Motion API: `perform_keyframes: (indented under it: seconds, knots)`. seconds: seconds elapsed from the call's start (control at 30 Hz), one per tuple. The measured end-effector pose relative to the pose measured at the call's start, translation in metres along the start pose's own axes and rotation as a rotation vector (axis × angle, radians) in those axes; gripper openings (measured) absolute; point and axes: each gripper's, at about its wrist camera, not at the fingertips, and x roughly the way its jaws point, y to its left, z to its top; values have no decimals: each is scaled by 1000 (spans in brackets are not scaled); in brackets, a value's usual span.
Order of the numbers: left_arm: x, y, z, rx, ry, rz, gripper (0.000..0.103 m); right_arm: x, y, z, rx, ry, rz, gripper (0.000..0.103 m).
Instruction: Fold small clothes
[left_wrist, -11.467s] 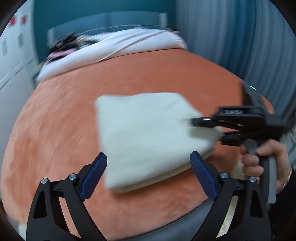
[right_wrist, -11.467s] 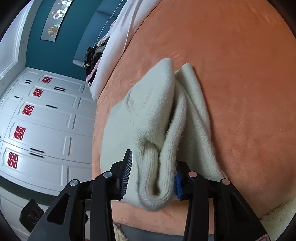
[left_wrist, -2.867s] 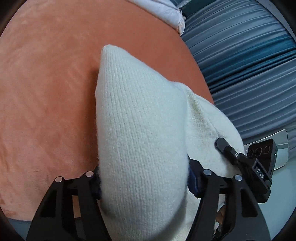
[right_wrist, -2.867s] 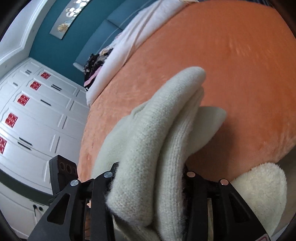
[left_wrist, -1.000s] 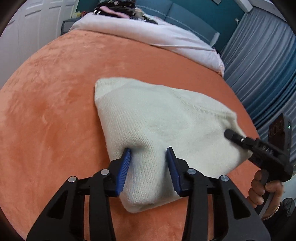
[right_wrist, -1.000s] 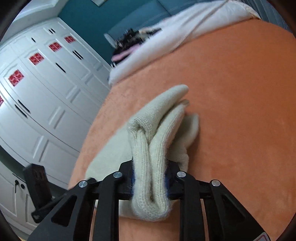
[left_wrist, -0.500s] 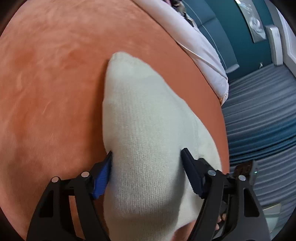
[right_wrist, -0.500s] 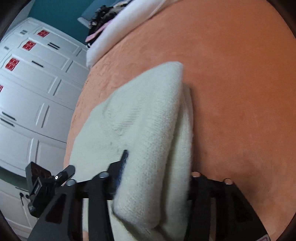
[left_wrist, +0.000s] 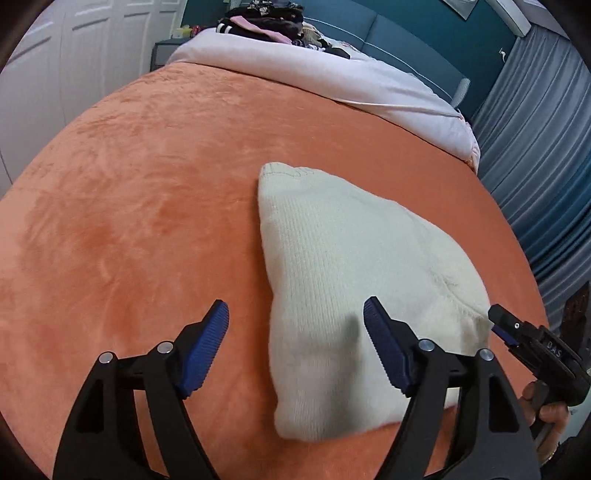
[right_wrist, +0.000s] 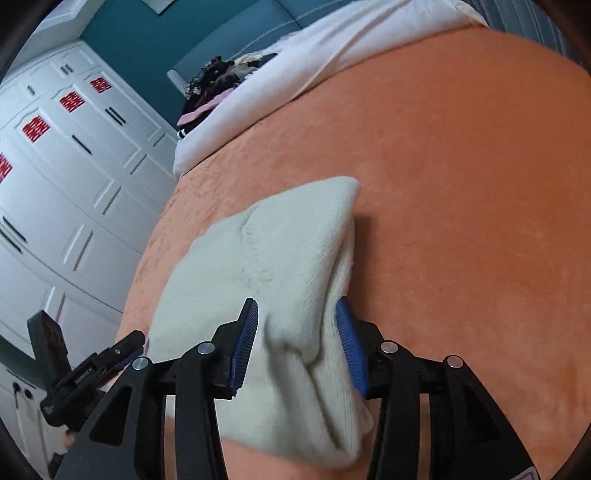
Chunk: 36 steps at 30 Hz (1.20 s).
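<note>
A folded cream knit sweater (left_wrist: 354, 273) lies on the orange plush bed cover (left_wrist: 147, 206). My left gripper (left_wrist: 295, 347) is open wide just above the sweater's near left edge, holding nothing. In the right wrist view the sweater (right_wrist: 280, 251) lies between the fingers of my right gripper (right_wrist: 299, 347), whose jaws stand part open around its folded near corner without squeezing it. The right gripper also shows in the left wrist view (left_wrist: 532, 343) at the sweater's right edge, and the left gripper shows in the right wrist view (right_wrist: 88, 373) at the lower left.
A white duvet (left_wrist: 332, 74) with a pile of dark clothes (left_wrist: 266, 18) lies at the far end of the bed. White wardrobe doors (right_wrist: 55, 184) stand to the left, blue-grey curtains (left_wrist: 546, 155) to the right. A teal headboard (left_wrist: 406, 33) is behind.
The sweater has been set down flat on the bed. My left gripper has opened wide and drawn back off it. My right gripper has loosened around its corner.
</note>
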Motion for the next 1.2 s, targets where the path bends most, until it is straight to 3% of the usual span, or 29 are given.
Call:
perform_keyframes:
  seconds: [0.1,0.13,0.2,0.3,0.5,0.63,0.87,1.2]
  knots:
    - [2,-13,-22,60,24,84,76,21,-1,-30,-115,127,-132,43]
    - [4,-15,-29,75,37,106,76,27,-6,-37,-137,143,-179,47]
    - [-2,-19,-39,97,45,140,75,22,-6,-38,-101,139,-185,46]
    - [-17,-26,-51,134,39,173,75,-11,7,-35,-90,72,-178,47]
    - [-36,-42,-75,161,33,198,75,-46,30,-68,-105,49,-238,52]
    - [-50,-52,-93,171,12,222,79,-52,35,-93,-47,32,-263,67]
    - [-59,-59,-117,163,-7,252,85,-70,34,-130,-120,-40,-321,81]
    - [-53,-67,-153,196,-24,296,86,-74,24,-169,-141,-67,-382,86]
